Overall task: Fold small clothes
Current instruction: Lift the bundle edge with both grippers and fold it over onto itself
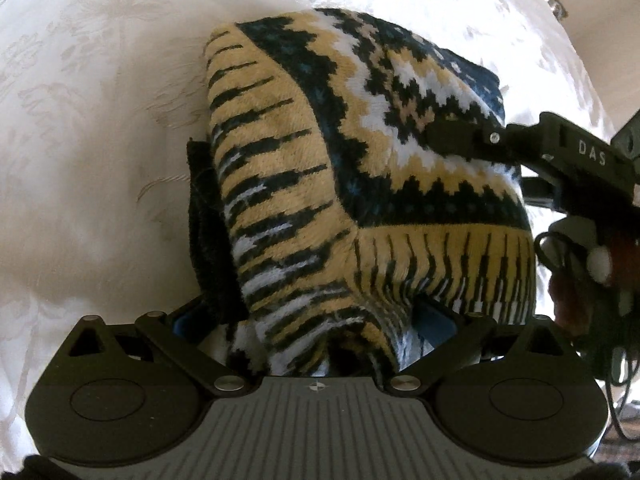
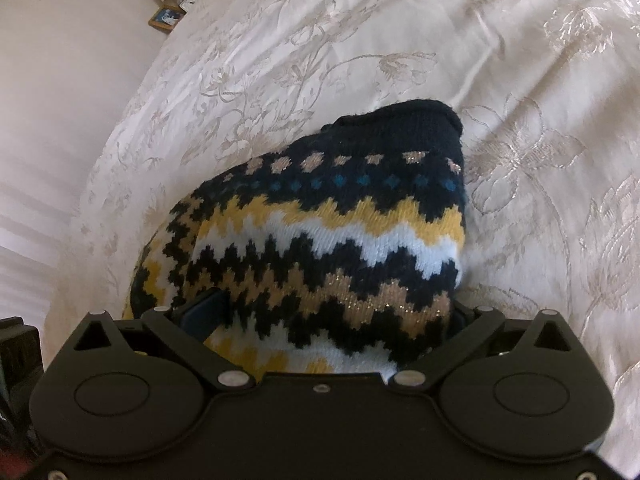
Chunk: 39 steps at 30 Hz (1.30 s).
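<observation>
Both our tools are spread wide; our black left gripper (image 1: 316, 320) has its blue pads on each side of the near edge of the folded knitted sweater with dark blue, yellow and white zigzags (image 1: 360, 168), and our black right gripper (image 2: 320, 316) sits the same way at the sweater's right side; neither one is squeezing. We see the sweater lying as a thick bundle on the cream bedspread with shiny flowers (image 2: 500, 80); its dark collar points to the far side. We think the fold could flop open if a pad drags the wool away; a dark flap (image 1: 208, 216) pokes out at the left and might snag.
</observation>
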Motion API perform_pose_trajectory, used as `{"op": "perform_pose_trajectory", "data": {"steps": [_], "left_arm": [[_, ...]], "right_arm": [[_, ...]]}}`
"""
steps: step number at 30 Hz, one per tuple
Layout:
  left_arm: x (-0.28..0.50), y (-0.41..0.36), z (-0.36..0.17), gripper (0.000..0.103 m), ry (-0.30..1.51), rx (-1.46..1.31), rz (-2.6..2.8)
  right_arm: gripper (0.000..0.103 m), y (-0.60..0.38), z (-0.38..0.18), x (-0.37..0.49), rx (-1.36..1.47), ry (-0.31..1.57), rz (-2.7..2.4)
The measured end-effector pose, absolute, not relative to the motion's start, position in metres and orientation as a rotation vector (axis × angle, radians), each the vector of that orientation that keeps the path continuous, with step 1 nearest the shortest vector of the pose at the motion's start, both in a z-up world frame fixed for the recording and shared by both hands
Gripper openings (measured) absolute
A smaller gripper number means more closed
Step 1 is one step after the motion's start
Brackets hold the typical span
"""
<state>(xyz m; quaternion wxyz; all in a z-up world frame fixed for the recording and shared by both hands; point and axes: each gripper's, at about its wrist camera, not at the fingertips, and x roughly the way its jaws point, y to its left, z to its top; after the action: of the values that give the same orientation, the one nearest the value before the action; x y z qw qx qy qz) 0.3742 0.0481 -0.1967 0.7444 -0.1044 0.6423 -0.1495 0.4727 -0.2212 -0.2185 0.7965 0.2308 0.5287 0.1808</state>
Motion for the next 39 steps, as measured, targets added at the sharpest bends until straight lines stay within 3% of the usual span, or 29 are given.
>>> {"op": "perform_pose_trajectory", "data": {"steps": [2, 3, 4, 5, 9, 11, 25, 39], "left_arm": [[0.374, 0.047, -0.197, 0.103, 1.401, -0.25, -0.31], [0.374, 0.047, -0.196, 0.096, 1.395, -0.265, -0.312], [0.374, 0.049, -0.194, 0.087, 1.377, -0.29, -0.321], [0.372, 0.051, -0.191, 0.062, 1.354, -0.329, -0.342], [0.363, 0.049, -0.178, 0.04, 1.295, -0.294, -0.366], [0.357, 0.049, -0.168, 0.036, 1.268, -0.298, -0.37], [0.261, 0.015, -0.078, 0.033, 1.093, -0.298, -0.465], [0.192, -0.023, -0.107, 0.033, 1.134, -0.3, -0.384]], "right_arm": [[0.097, -0.218, -0.217, 0.474, 0.492, 1.153, 0.378], [0.09, -0.218, -0.216, 0.475, 0.482, 1.16, 0.366], [0.068, -0.216, -0.213, 0.476, 0.469, 1.16, 0.353], [0.057, -0.215, -0.21, 0.476, 0.47, 1.154, 0.349], [0.045, -0.22, -0.193, 0.469, 0.489, 1.128, 0.324], [0.043, -0.219, -0.179, 0.462, 0.49, 1.102, 0.323], [0.042, -0.254, -0.079, 0.351, 0.586, 0.915, 0.426], [0.043, -0.286, -0.109, 0.276, 0.553, 0.999, 0.511]]}}
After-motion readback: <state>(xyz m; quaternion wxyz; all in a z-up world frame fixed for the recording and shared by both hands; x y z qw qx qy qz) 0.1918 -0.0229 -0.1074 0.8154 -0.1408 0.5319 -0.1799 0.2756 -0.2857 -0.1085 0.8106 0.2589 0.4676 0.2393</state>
